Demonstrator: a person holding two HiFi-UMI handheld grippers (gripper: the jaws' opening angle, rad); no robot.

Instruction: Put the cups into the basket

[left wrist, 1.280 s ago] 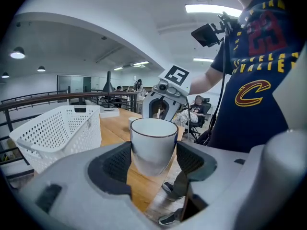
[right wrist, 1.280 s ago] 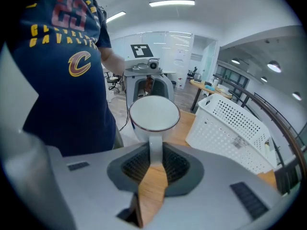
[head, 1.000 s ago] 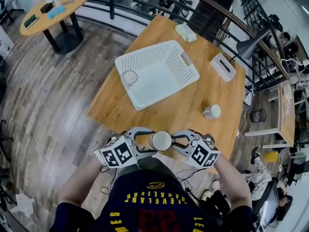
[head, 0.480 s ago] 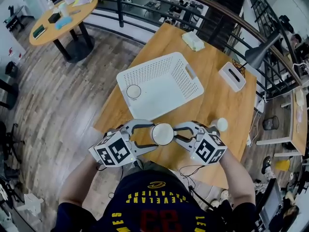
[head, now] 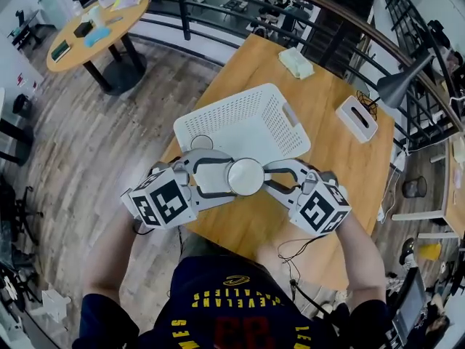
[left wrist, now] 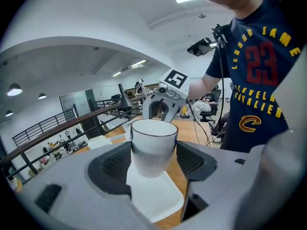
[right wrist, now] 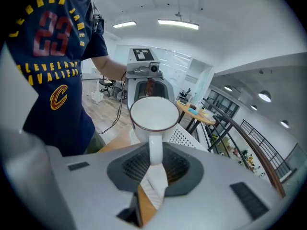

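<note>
Both grippers carry one white cup (head: 245,177) in the air, over the near edge of the white perforated basket (head: 251,106). My left gripper (head: 225,177) is shut on the cup's body; in the left gripper view the cup (left wrist: 153,145) stands upright between the dark pads (left wrist: 115,164). My right gripper (head: 267,177) is shut on the cup's handle (right wrist: 155,150), and the cup's empty mouth (right wrist: 154,113) shows beyond the jaws. A second white cup (head: 201,142) sits in the basket's near left corner, partly hidden by the left gripper.
The basket rests on a wooden table (head: 341,187). A white tissue box (head: 357,118) and a pale folded cloth (head: 296,62) lie at the far side. A grey lamp (head: 407,78) leans in from the right. A round table (head: 98,27) stands on the floor, far left.
Both grippers, still holding the cup between them, rose and moved away from the person, from the table's near edge to the basket's near edge.
</note>
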